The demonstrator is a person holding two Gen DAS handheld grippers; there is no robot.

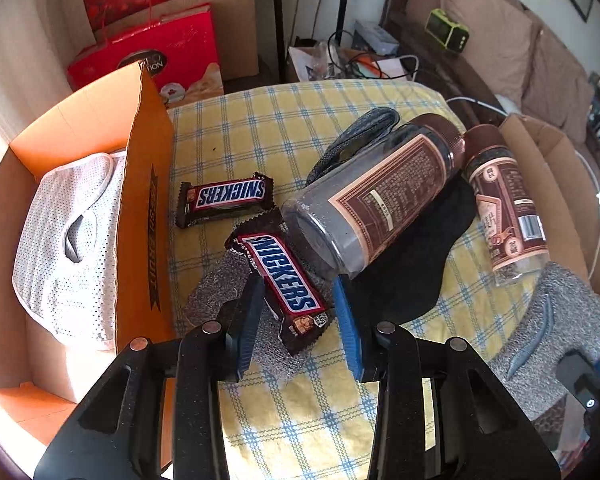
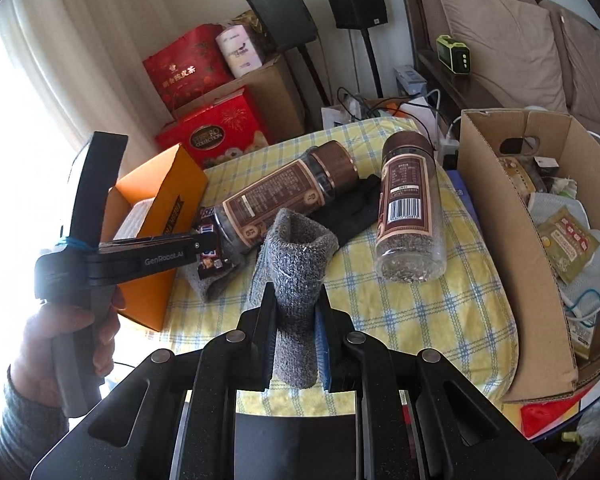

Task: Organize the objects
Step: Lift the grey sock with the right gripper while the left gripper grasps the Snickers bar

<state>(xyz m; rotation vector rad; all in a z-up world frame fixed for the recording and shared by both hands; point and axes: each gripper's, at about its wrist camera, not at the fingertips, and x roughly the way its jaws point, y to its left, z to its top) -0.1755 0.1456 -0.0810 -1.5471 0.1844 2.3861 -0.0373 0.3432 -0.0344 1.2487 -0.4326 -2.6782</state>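
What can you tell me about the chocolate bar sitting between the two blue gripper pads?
The nearer brown Snickers bar is a sealed, glossy brown plastic wrapper with a blue logo outlined in white and red, and crimped ends. It lies flat, running diagonally, on a grey knitted sleeve over the yellow checked cloth. Its far end sits close by the big fallen jar. The left gripper brackets its near half; the pads look near but not clearly pressing.
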